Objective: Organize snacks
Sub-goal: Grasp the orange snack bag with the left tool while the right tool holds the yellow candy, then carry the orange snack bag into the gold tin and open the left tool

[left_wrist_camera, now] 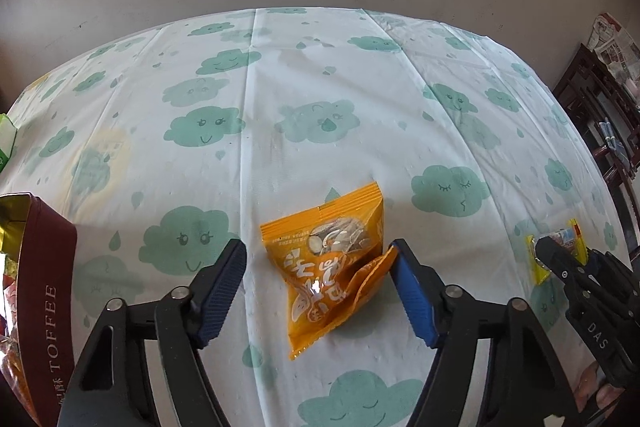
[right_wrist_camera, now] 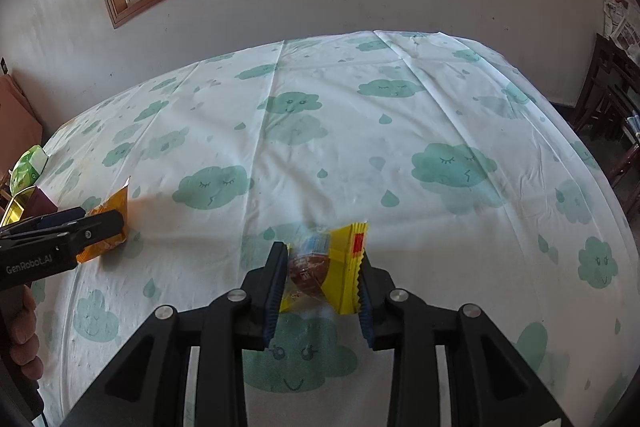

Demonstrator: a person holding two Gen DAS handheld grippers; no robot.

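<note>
An orange snack packet [left_wrist_camera: 332,259] lies flat on the cloud-print tablecloth between the fingers of my left gripper [left_wrist_camera: 320,287], which is open around it; its right pad touches a folded corner. The packet also shows in the right wrist view [right_wrist_camera: 110,227]. My right gripper [right_wrist_camera: 322,283] is shut on a yellow snack packet [right_wrist_camera: 324,267] with a brown cake inside, held just above the cloth. That packet shows in the left wrist view [left_wrist_camera: 556,255] at the right.
A dark red toffee tin [left_wrist_camera: 44,291] holding several snacks stands at the left, also seen in the right wrist view [right_wrist_camera: 28,203]. A green box [right_wrist_camera: 28,167] sits beyond it. Dark wooden furniture [left_wrist_camera: 600,115] stands right of the table. The wall lies behind.
</note>
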